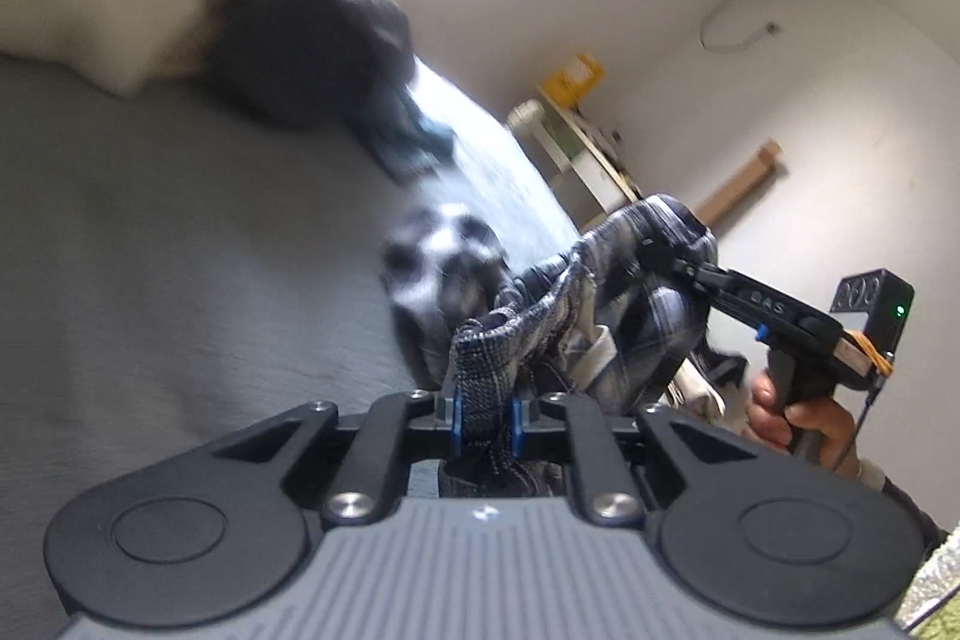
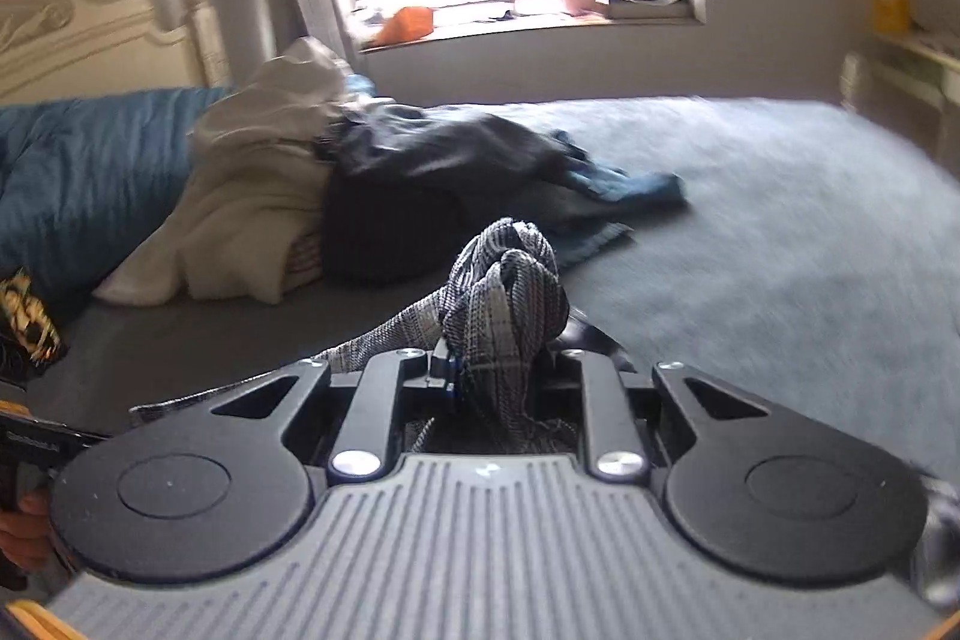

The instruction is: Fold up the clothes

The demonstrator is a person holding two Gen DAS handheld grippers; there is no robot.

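Observation:
A blue-and-white plaid garment (image 1: 576, 304) hangs stretched in the air above the grey bed (image 1: 180, 244). My left gripper (image 1: 485, 421) is shut on one bunched edge of it. The other end is clamped by my right gripper (image 1: 651, 244), which a hand (image 1: 780, 418) holds at the right of the left wrist view. In the right wrist view the plaid garment (image 2: 510, 280) bulges up out of my right gripper (image 2: 492, 379), shut on it, and a strip of it trails left toward my left gripper's body (image 2: 36, 442).
A heap of clothes lies on the bed: a cream garment (image 2: 258, 196), a black one (image 2: 432, 184), blue denim (image 2: 624, 187). A blue quilt (image 2: 90, 160) and cream headboard (image 2: 90, 34) are at the left. Grey bed surface (image 2: 750, 232) stretches right. A shelf (image 1: 594, 154) stands by the wall.

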